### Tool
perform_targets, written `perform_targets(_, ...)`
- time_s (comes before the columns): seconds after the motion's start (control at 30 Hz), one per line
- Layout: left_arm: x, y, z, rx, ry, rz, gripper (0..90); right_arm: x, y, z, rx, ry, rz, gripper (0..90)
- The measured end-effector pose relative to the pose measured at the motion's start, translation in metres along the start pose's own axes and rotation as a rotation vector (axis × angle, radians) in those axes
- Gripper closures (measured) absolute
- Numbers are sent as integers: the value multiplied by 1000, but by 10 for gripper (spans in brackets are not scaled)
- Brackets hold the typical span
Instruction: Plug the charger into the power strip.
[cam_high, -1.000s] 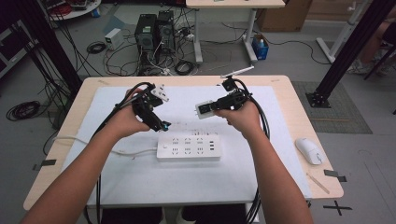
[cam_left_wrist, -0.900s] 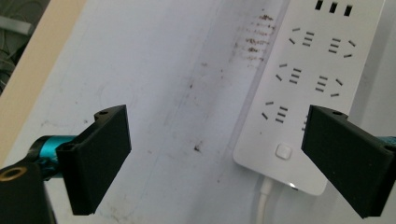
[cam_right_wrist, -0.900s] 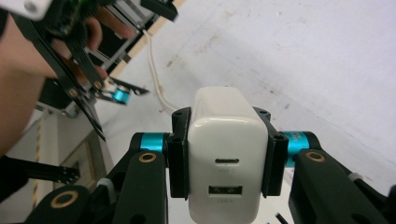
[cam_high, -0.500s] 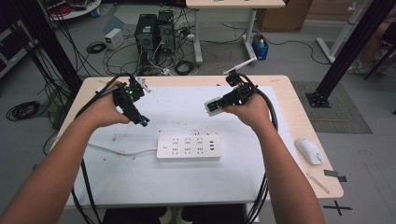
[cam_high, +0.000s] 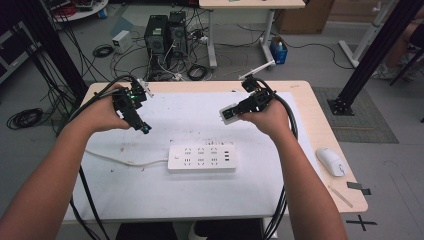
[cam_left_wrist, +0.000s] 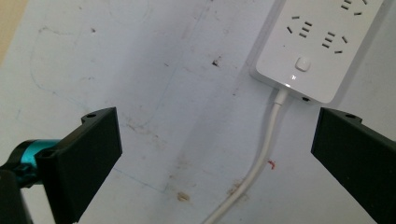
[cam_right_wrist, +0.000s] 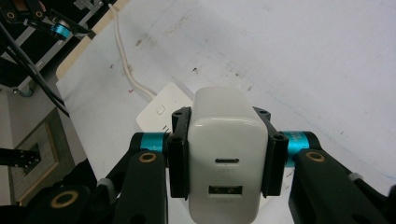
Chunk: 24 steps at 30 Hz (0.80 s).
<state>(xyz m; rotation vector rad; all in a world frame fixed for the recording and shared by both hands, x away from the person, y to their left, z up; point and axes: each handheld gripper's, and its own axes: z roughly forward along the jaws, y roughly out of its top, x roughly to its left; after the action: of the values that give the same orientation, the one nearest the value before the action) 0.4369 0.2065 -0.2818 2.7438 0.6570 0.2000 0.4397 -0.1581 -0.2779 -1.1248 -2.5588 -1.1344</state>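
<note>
A white power strip (cam_high: 202, 158) lies in the middle of the white table mat, its switch end (cam_left_wrist: 303, 64) and white cord (cam_left_wrist: 261, 154) showing in the left gripper view. My right gripper (cam_high: 231, 113) is shut on a white USB charger block (cam_right_wrist: 227, 158), held above the mat behind the strip's right half. The strip (cam_right_wrist: 161, 112) lies beyond the charger in the right gripper view. My left gripper (cam_high: 141, 126) hovers over the mat's left side, open, nothing between its black jaws.
The strip's cord (cam_high: 117, 161) trails left across the mat (cam_high: 190, 112). A white mouse (cam_high: 330, 161) and a pen-like stick (cam_high: 341, 197) lie on the wooden table's right edge. Black cables hang from both grippers. Computers and cables sit on the floor beyond the table.
My left gripper has swung out to the left, away from the strip, then settled a little lower. The right gripper has lifted slightly right with the charger still in it.
</note>
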Motion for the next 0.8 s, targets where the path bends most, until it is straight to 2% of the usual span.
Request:
perform_targets(0.1,1,4,-1,17,22,11,18,-1,0,-3,0,-4,0,622)
perform_targets(0.27,5,5,-1,34,14,3,18,-4,3,-9,12,-22,-8,622)
perform_targets(0.4,7,2,1,55,11,24,18,-4,10,-10,36,-29,-28,622)
perform_targets(0.5,9,1,2,68,8,43,18,-4,16,-7,69,-35,-59,622)
perform_targets(0.7,12,-5,3,73,5,20,18,-2,25,0,133,-37,-112,622)
perform_targets(0.8,13,-8,2,79,4,12,18,5,32,8,202,-37,-193,622)
